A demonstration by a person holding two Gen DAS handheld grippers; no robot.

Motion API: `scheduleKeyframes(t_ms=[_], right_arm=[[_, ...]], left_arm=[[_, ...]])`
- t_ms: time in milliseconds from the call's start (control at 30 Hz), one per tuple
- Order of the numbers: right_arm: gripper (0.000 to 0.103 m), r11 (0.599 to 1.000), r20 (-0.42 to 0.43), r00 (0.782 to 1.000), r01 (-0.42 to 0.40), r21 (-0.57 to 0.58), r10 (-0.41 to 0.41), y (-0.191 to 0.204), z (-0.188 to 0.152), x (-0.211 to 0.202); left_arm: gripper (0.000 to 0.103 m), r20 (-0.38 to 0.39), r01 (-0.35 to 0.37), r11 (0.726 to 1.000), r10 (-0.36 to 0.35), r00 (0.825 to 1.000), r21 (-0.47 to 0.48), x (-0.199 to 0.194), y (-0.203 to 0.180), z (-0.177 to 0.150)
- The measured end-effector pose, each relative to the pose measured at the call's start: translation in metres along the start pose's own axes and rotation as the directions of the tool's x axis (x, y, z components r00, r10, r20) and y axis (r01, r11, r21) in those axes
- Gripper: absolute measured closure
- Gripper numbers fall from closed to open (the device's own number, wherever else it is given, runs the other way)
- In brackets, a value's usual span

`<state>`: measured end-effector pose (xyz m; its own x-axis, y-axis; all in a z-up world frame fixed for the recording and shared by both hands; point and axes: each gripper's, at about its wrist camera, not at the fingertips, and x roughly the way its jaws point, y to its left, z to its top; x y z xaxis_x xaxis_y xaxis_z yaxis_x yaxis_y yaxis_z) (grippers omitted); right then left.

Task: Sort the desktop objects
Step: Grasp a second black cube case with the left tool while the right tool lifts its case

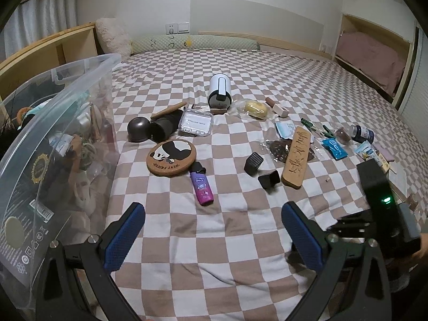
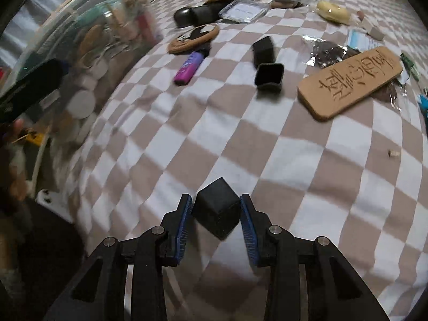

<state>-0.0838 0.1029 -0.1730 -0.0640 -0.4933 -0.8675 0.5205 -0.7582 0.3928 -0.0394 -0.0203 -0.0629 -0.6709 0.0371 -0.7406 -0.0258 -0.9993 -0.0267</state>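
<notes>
Right tongs (image 2: 216, 215): blue pads pinch a small black cube-shaped cap (image 2: 216, 210) from either side, carried clear above the checkered bedspread (image 2: 294, 160). Left tongs (image 1: 212, 230): spread wide, nothing between the pads, hovering over bare bedspread.

Just ahead of the left tongs lies a purple lighter (image 1: 202, 186), its black end touching a round cork coaster with a panda print (image 1: 171, 157). To the right of these sit two more black caps (image 1: 254, 162) and (image 1: 269, 180), near each other, the second just beside a long cork board with carved characters (image 1: 296, 157). The board overlaps a clear packet of dark contents (image 1: 278, 148).

Farther back: a dark metal bowl (image 1: 138, 129) against a black cylinder (image 1: 165, 125), a clear plastic case (image 1: 196, 123), a white cylindrical device (image 1: 220, 91) lying on its side, and a yellow wrapped item (image 1: 256, 109).

At the left edge stands a clear plastic bin (image 1: 53, 123) already holding assorted articles. The right-hand device body (image 1: 379, 195) shows a green light.
</notes>
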Motion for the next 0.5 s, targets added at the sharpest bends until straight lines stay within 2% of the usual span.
scheduleKeyframes(t_ms=[33, 100, 167, 233, 267, 300, 400, 500], right_arm=[[0.060, 1.000, 0.006, 1.000, -0.013, 0.011, 0.013, -0.001, 0.003, -0.004], [0.015, 0.999, 0.049, 0.999, 0.010, 0.031, -0.012, -0.004, 0.009, -0.017], [0.013, 0.998, 0.127, 0.991, 0.046, 0.035, -0.050, -0.006, 0.024, -0.033], [0.013, 0.996, 0.179, 0.981, 0.070, 0.048, -0.078, -0.009, 0.042, -0.043], [0.017, 0.995, 0.205, 0.974, 0.083, 0.063, -0.094, -0.012, 0.052, -0.047], [0.033, 0.993, 0.221, 0.969, 0.093, 0.075, -0.107, -0.016, 0.063, -0.047], [0.059, 0.989, 0.238, 0.964, 0.096, 0.111, -0.120, -0.026, 0.089, -0.037], [0.065, 0.987, 0.216, 0.969, 0.096, 0.132, -0.123, -0.031, 0.106, -0.015]], left_arm=[[0.001, 0.000, -0.001, 1.000, 0.001, 1.000, 0.001, 0.000, 0.000, 0.000], [0.001, 0.000, -0.003, 1.000, 0.003, 1.000, 0.003, -0.001, 0.000, 0.000], [0.001, 0.004, -0.003, 1.000, 0.003, 1.000, -0.001, -0.002, 0.001, 0.000], [0.001, 0.005, -0.001, 1.000, 0.001, 1.000, -0.004, -0.001, 0.002, 0.001], [0.001, 0.004, 0.000, 1.000, 0.001, 1.000, -0.005, 0.000, 0.002, 0.001], [0.001, 0.002, 0.000, 1.000, 0.000, 1.000, -0.005, 0.000, 0.002, 0.001], [0.001, -0.008, 0.002, 1.000, -0.002, 1.000, 0.005, 0.004, 0.000, -0.001], [0.001, -0.013, -0.007, 1.000, 0.007, 1.000, 0.025, 0.006, -0.002, -0.003]])
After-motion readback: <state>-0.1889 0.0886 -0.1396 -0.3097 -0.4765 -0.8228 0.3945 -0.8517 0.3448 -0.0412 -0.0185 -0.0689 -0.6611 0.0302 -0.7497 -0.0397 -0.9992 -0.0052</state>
